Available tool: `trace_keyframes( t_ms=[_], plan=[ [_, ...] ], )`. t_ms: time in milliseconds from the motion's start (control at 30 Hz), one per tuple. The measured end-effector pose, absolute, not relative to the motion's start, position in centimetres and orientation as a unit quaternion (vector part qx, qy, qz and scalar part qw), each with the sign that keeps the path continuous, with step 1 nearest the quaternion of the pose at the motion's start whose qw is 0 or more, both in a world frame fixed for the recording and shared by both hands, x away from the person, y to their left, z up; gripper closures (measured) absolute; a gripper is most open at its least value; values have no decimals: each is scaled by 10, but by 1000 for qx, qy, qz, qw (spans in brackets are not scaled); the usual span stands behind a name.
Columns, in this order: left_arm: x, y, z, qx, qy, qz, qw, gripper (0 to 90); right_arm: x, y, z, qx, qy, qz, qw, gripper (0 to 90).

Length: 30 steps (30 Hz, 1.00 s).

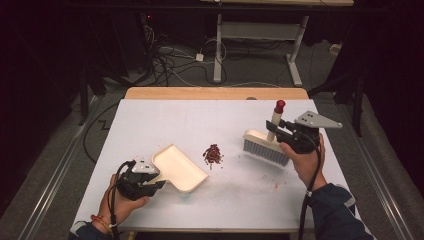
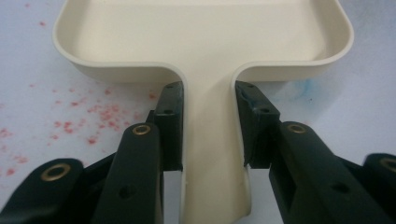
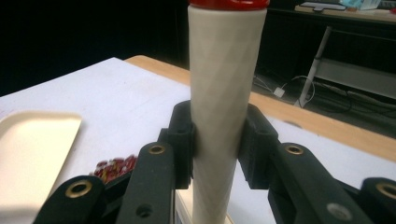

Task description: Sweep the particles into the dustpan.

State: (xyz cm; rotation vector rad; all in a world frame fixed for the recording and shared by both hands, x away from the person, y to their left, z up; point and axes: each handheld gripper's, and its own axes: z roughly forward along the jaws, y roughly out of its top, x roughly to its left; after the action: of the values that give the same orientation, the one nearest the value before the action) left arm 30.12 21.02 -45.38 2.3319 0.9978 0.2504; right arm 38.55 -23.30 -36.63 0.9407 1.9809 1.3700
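White worktop (image 1: 150, 120) fills the high view: our left gripper (image 1: 142, 181) holds the dustpan (image 1: 179, 168) near the front edge, red bits (image 1: 213, 153) mid-worktop. Left gripper view: jaws clamp its handle. Right gripper view: our right gripper (image 3: 218, 140) clamps the brush handle (image 3: 224, 70).

A cream dustpan (image 1: 178, 168) lies flat at seven o'clock on the table, handle toward the person. A cream brush (image 1: 266, 146) with grey bristles and red-capped handle stands at three o'clock.
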Motion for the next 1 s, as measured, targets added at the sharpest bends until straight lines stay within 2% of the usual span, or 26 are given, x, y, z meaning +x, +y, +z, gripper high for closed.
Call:
trace_keyframes(
  t_ms=[200,433,567,767,1000],
  plan=[
    [301,203,-455,883,363,92,283,641,423,-211,-364,372,737,504,256,697],
    [302,198,-457,884,362,88,282,640,451,-181,-367,380,733,500,262,697],
    [303,194,-462,884,366,86,278,640,453,-163,-374,383,717,505,289,697],
    [300,188,-464,881,373,87,278,639,445,-139,-390,369,712,513,307,697],
    [296,177,-467,881,380,87,269,639,428,-121,-400,337,723,521,304,696]
  ],
)
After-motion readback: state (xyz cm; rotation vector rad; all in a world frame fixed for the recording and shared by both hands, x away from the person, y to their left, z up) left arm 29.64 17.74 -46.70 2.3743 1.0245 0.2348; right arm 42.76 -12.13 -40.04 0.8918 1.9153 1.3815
